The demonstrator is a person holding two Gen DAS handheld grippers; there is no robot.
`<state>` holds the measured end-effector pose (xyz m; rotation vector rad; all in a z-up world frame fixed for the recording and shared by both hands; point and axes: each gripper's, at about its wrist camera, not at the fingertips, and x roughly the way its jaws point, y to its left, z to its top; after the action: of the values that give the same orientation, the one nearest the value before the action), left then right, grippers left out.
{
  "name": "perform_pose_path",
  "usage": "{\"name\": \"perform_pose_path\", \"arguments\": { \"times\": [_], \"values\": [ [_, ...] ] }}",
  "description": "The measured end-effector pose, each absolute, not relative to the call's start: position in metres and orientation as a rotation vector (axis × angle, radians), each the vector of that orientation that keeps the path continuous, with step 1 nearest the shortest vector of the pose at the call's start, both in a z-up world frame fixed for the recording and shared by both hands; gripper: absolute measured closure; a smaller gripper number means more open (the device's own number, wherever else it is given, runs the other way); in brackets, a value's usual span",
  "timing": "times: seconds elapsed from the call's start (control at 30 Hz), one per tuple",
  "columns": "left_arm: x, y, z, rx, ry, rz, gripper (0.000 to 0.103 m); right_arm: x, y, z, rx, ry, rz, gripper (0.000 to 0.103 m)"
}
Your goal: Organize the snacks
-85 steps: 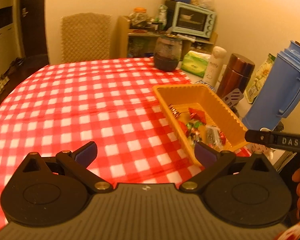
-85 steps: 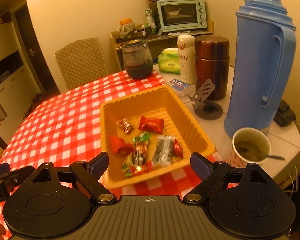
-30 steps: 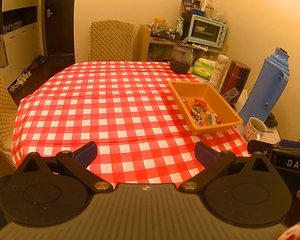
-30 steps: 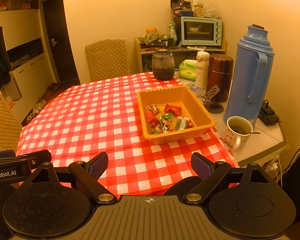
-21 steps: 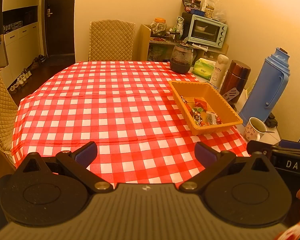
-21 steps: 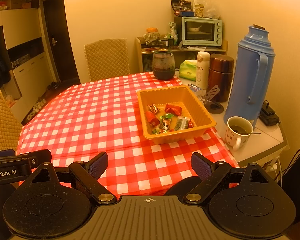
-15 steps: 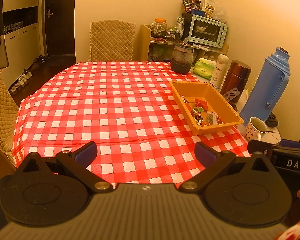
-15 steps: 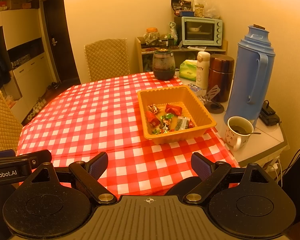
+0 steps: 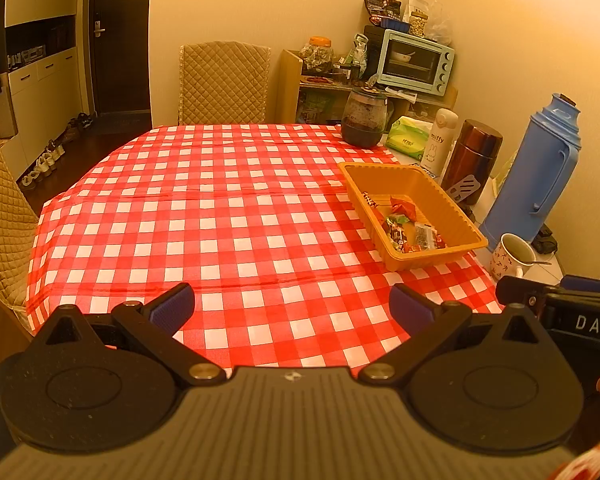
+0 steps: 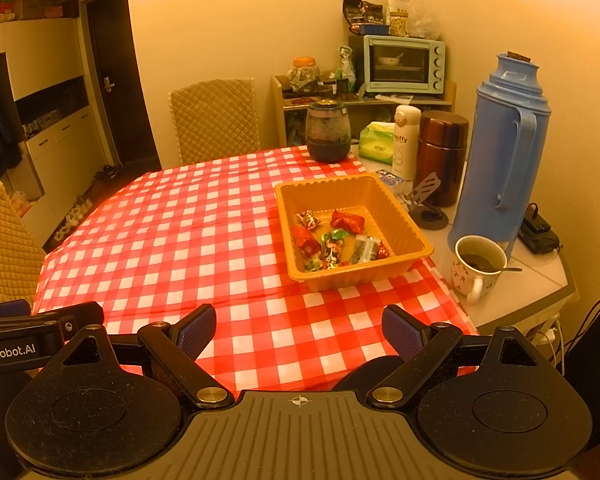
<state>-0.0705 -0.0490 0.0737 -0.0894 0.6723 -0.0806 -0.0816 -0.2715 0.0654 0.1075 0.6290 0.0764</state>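
While both the left tool (image 9: 291, 305) and right tool (image 10: 299, 331) are hanging released over the bench's (image 9: 220, 216) near edge, the snacks (image 10: 334, 242) are lying in the tray (image 10: 404, 216) near its right edge.

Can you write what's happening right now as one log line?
left tool: open, empty | right tool: open, empty | candies: in tray

The left gripper (image 9: 292, 307) has a ribbed grey body, two black round housings, black linkage arms with brass pivots, and blue ribbed pads (image 9: 172, 306); the right gripper (image 10: 299, 332) matches it; white lettering marks both; fingertip skin shows at the frame edges.
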Motion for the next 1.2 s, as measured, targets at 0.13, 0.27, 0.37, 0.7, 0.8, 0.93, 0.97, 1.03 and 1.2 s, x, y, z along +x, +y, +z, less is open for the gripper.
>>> {"name": "perform_pose_path", "arguments": {
  "times": [0.13, 0.27, 0.37, 0.7, 0.8, 0.93, 0.97, 1.03, 1.2],
  "values": [
    [-0.0707, -0.0490, 0.0736, -0.090, 0.672, -0.080, 0.000, -0.0814, -0.2711, 0.0664, 0.106, 0.628, 0.076, 0.014],
    [-0.0705, -0.0486, 0.0740, -0.089, 0.671, -0.078, 0.000, -0.0813, -0.2707, 0.0670, 0.106, 0.627, 0.076, 0.014],
    [-0.0704, -0.0484, 0.0745, -0.088, 0.669, -0.078, 0.000, -0.0805, -0.2702, 0.0680, 0.104, 0.627, 0.077, 0.014],
    [-0.0698, -0.0487, 0.0746, -0.085, 0.670, -0.078, 0.000, -0.0809, -0.2699, 0.0678, 0.105, 0.626, 0.077, 0.014],
    [-0.0701, -0.0488, 0.0746, -0.083, 0.670, -0.081, 0.000, -0.0807, -0.2696, 0.0682, 0.105, 0.627, 0.076, 0.014],
    [-0.0700, -0.0493, 0.0741, -0.080, 0.670, -0.084, 0.000, -0.0792, -0.2694, 0.0699, 0.104, 0.623, 0.075, 0.014],
    [-0.0700, -0.0490, 0.0741, -0.080, 0.670, -0.083, 0.000, -0.0787, -0.2694, 0.0704, 0.104, 0.623, 0.074, 0.014],
    [-0.0700, -0.0495, 0.0742, -0.081, 0.670, -0.084, 0.000, -0.0780, -0.2697, 0.0706, 0.104, 0.623, 0.075, 0.014],
    [-0.0699, -0.0505, 0.0742, -0.080, 0.670, -0.087, 0.000, -0.0778, -0.2712, 0.0694, 0.105, 0.626, 0.077, 0.014]
  ]
}}
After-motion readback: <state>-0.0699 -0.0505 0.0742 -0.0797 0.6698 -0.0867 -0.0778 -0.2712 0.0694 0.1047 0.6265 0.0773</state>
